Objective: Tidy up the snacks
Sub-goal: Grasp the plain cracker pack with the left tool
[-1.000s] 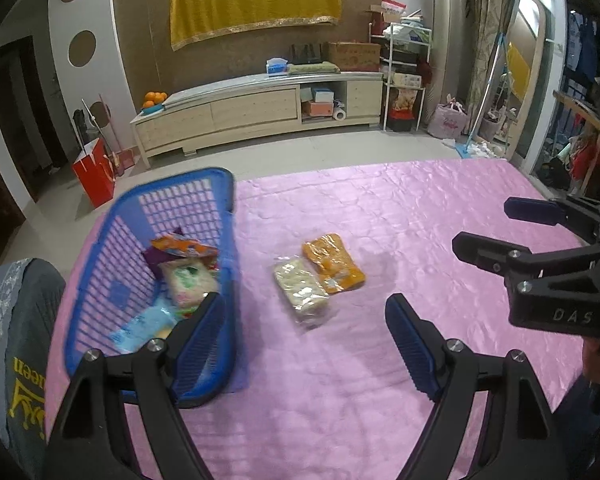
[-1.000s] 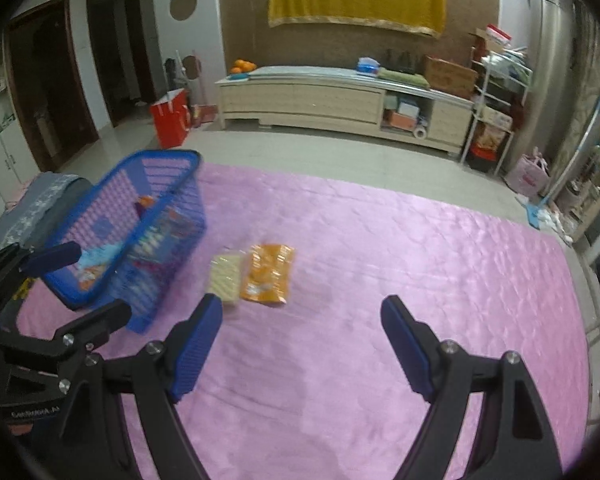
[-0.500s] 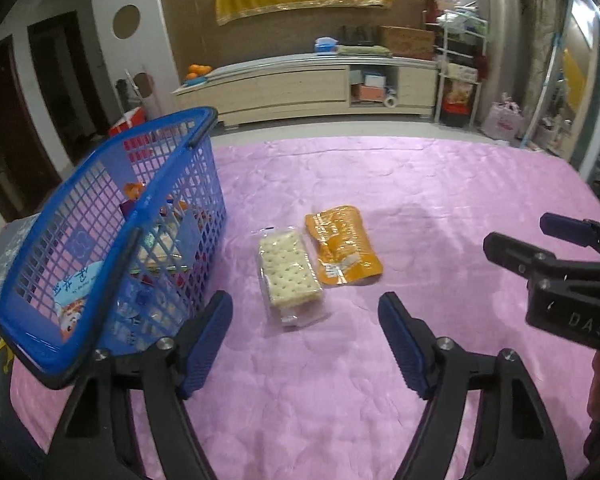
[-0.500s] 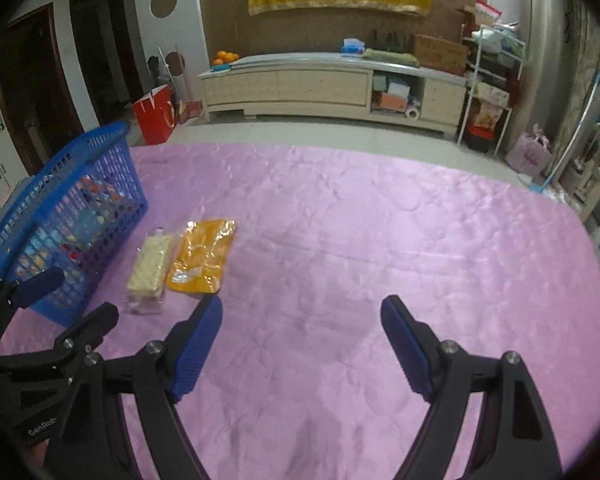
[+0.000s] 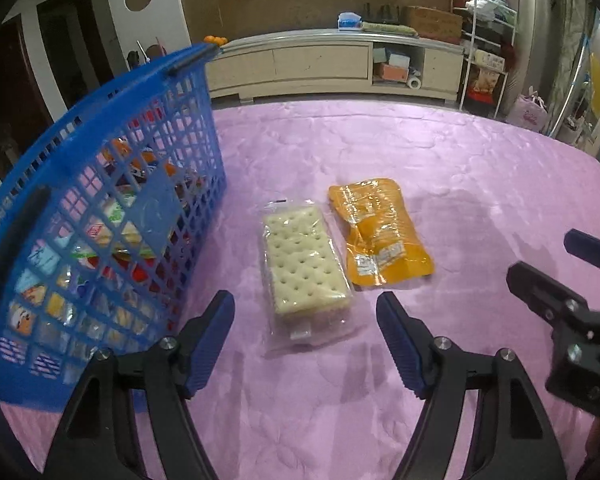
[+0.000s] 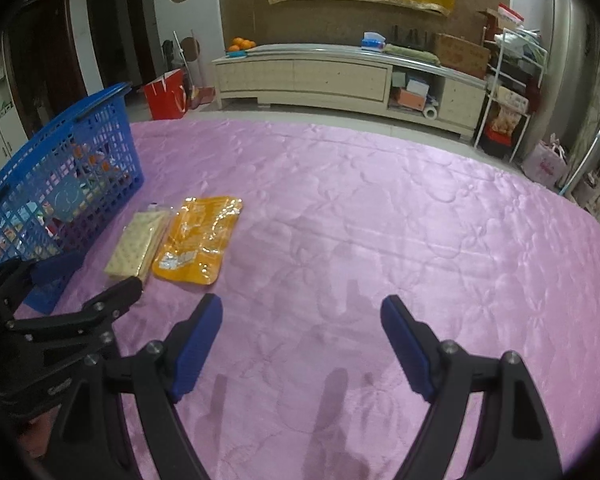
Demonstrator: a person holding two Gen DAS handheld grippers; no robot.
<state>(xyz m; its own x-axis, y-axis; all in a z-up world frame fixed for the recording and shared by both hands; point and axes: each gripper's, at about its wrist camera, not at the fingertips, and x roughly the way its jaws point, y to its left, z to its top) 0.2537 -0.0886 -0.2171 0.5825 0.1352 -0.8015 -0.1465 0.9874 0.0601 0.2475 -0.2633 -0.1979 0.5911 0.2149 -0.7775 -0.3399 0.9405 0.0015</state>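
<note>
1. Closest in: the left gripper (image 5: 305, 338) hangs just short of the cracker pack (image 5: 303, 262), jaws spread wide with nothing in them. The near end of that pack is loose clear film, so my worry is the pads pinch only the wrapper tail and it slides out on the lift.
2. The right gripper (image 6: 301, 340) is also wide open and empty, over bare pink quilt (image 6: 400, 216), well to the right of both packs. Not much risk there unless both grippers go for the same spot and bump.
3. The crackers lie right beside the orange pouch (image 5: 378, 232), edges nearly touching. A wide grab could catch the pouch's edge too and drag it along.
4. The quilt is soft and shiny, so I'd guess pressing down to scoop could push the pack around or snag the fabric.
5. Farthest: the blue basket (image 5: 204, 132) sits just left of the crackers, already holding several snacks. Its wall is tall, so a low swing over could clip the rim.
</note>
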